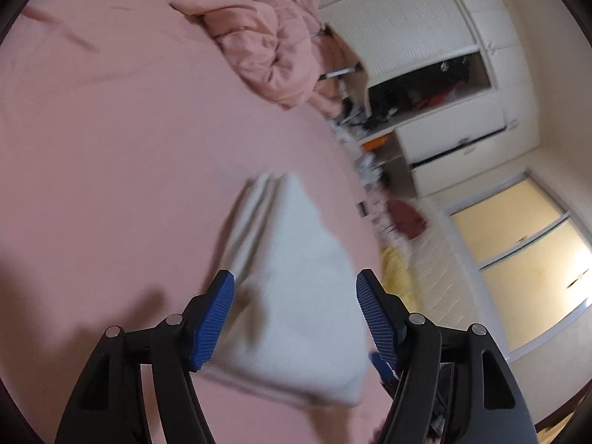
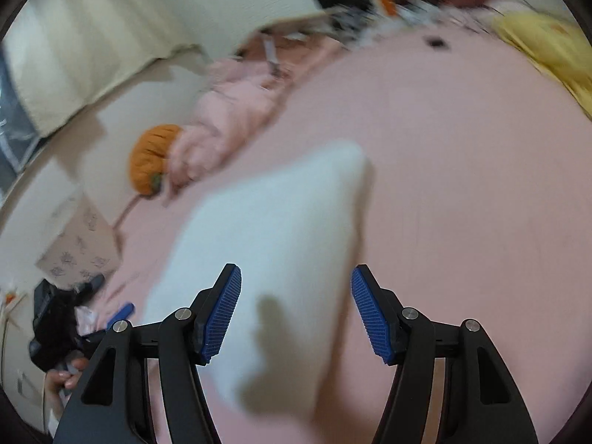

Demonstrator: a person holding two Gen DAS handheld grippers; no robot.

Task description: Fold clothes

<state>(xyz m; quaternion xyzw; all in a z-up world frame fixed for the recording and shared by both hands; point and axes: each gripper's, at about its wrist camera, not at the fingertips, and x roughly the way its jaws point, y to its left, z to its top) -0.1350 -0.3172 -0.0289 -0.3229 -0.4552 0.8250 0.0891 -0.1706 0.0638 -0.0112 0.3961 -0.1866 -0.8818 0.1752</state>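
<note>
Jaws of left gripper (image 1: 295, 319) and right gripper (image 2: 296, 312) both spread apart, empty, above folded white cloth (image 1: 296, 288) on pink bed (image 1: 111, 129)

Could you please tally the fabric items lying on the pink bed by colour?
White: 1, folded white cloth
Pink: 1, crumpled pink garment heap
Yellow: 1, yellow fabric at the bed's edge
Orange: 1, orange pumpkin-shaped cushion
Total: 4

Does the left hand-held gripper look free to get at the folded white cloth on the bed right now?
Probably yes. The left hand-held gripper is open, with the white cloth lying flat on the pink sheet right below its fingers, and nothing lies between.
</note>
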